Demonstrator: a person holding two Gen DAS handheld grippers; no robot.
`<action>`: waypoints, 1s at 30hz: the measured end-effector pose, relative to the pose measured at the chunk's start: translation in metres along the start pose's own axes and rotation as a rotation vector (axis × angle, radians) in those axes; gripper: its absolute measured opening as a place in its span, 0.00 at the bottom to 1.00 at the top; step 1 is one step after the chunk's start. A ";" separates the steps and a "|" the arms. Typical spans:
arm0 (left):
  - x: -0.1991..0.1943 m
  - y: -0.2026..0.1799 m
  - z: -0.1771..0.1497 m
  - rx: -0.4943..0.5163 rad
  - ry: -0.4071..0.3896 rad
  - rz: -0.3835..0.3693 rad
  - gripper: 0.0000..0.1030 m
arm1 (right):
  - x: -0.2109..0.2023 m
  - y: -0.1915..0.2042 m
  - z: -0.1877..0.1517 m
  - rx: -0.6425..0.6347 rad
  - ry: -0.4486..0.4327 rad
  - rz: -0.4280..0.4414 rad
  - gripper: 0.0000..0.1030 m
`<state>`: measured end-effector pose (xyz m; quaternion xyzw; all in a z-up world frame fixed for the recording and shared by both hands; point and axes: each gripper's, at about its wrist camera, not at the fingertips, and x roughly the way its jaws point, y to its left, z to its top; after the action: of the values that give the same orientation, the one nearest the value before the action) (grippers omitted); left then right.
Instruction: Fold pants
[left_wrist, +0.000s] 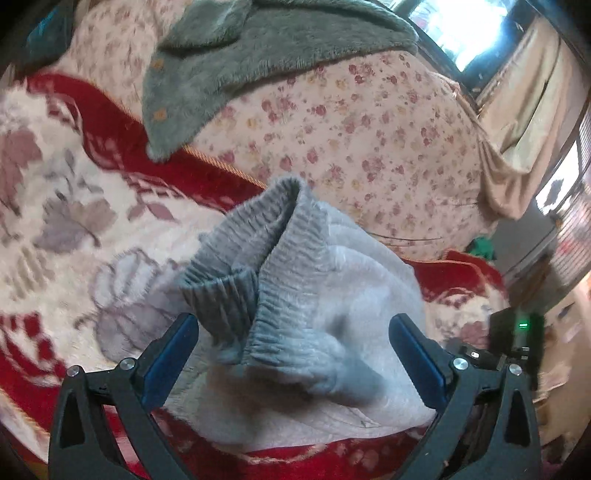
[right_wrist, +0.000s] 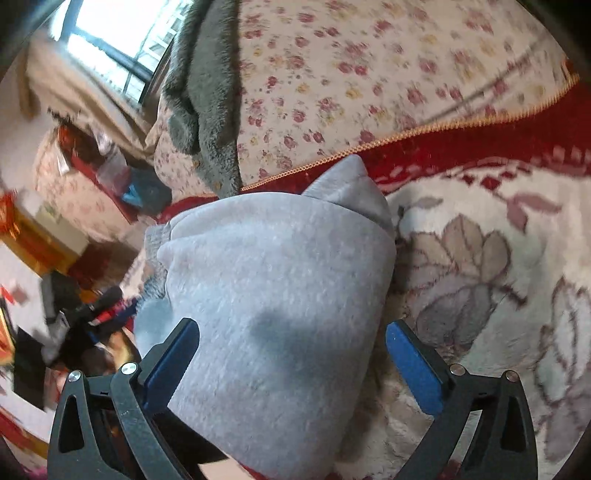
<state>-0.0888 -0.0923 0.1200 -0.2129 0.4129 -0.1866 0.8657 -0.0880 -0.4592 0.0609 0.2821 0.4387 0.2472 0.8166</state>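
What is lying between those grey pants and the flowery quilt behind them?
In the left wrist view, only a strip of the red blanket separates the grey pants from the flowery quilt.

A red and cream plush blanket (left_wrist: 74, 206) with leaf patterns is spread across the bed, edged in gold cord. Toward twelve o'clock a floral quilt (left_wrist: 369, 140) is heaped, and a grey fleece garment (left_wrist: 229, 62) is draped over it. In the left wrist view a bright window (left_wrist: 465, 29) is seen at one o'clock, with a beige curtain (left_wrist: 524, 110) hung at two o'clock.
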 end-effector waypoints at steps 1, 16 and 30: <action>0.006 0.006 -0.001 -0.023 0.024 -0.027 1.00 | 0.002 -0.005 0.000 0.021 0.001 0.015 1.00; 0.061 0.019 -0.028 0.012 0.136 -0.003 1.00 | 0.053 -0.027 0.000 0.106 0.142 0.151 1.00; 0.059 0.013 -0.038 -0.016 0.124 0.027 0.80 | 0.048 0.002 -0.001 -0.048 0.076 0.120 0.76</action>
<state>-0.0819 -0.1194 0.0543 -0.2025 0.4699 -0.1846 0.8391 -0.0658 -0.4265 0.0344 0.2785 0.4455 0.3168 0.7897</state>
